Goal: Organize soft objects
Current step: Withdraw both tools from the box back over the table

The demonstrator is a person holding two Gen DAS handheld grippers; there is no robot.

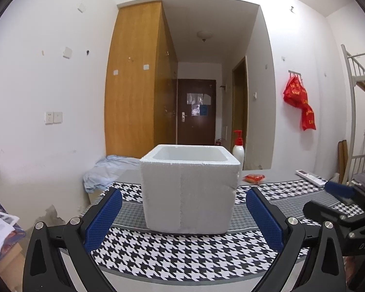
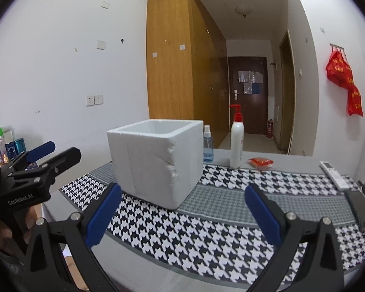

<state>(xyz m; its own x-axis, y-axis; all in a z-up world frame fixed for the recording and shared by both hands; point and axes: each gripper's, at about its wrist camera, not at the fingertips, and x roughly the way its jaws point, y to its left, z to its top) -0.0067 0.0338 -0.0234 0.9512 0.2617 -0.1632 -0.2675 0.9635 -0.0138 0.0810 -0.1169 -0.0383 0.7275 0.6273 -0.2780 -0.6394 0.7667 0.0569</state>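
Jaws spread wide on both tools, nothing between them: the left gripper (image 1: 183, 215) faces the white foam box (image 1: 188, 189) head-on, and the right gripper (image 2: 182, 215) hangs just off its corner. That box sits open-topped on the houndstooth cloth (image 2: 194, 233) covering the surface. "GenRobot.AI" reads on the left tool's body in the right view. Behind, a red-pump bottle (image 2: 236, 141), a red packet (image 2: 260, 162), a remote (image 2: 334, 175).

black grippers (image 1: 183, 215), blue ribbed pads (image 2: 102, 215), silver screws
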